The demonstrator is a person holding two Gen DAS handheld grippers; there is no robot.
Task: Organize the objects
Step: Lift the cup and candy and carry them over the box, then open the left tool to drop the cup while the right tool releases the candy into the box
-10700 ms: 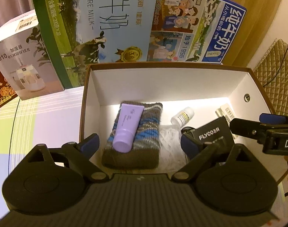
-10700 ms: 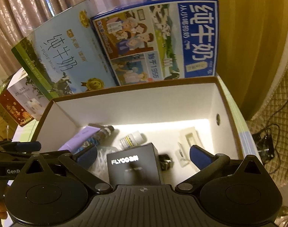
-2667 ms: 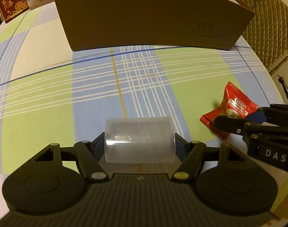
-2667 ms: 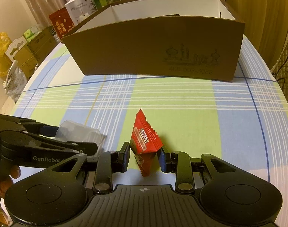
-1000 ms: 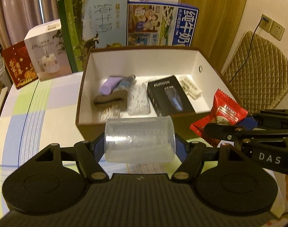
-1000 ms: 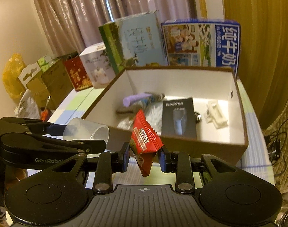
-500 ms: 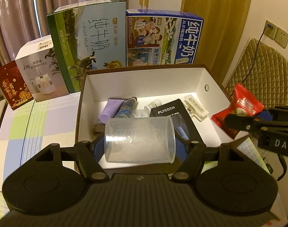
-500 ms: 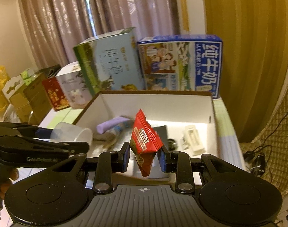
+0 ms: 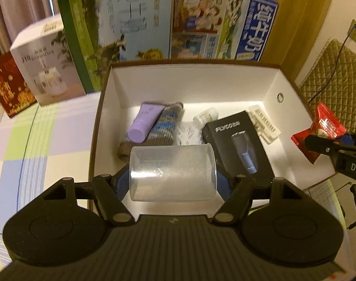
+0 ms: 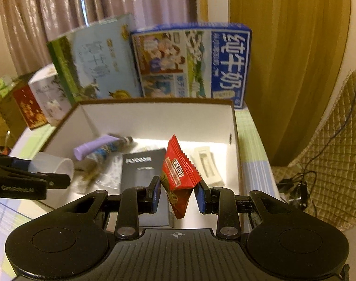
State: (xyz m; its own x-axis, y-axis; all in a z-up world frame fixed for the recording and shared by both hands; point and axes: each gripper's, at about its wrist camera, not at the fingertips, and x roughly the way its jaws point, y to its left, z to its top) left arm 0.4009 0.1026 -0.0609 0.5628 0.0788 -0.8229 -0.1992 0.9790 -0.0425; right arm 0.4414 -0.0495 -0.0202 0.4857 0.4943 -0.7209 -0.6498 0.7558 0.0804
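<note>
A clear plastic cup [image 9: 173, 173] lies sideways in my left gripper [image 9: 173, 180], which is shut on it and hangs over the front of the open brown box [image 9: 189, 86]. My right gripper [image 10: 178, 195] is shut on a red snack packet [image 10: 180, 171] above the box's right half [image 10: 154, 121]. From the left wrist view that packet [image 9: 323, 126] sits just past the box's right wall. In the box lie a purple tube [image 9: 145, 121], a knitted sock [image 9: 163, 128], a small white bottle [image 9: 206, 116], a black Flyco box [image 9: 238, 145] and a white plastic piece [image 9: 264, 125].
Two tall milk cartons [image 9: 135, 23] [image 9: 222, 28] stand right behind the box. A white humidifier box [image 9: 44, 63] and a red box [image 9: 9, 89] sit at the back left. A plaid tablecloth [image 9: 44, 135] covers the table, with a quilted chair [image 10: 337, 154] at the right.
Both grippers have moved forward and lower over the box, which looks nearer. The cup and the packet stay held.
</note>
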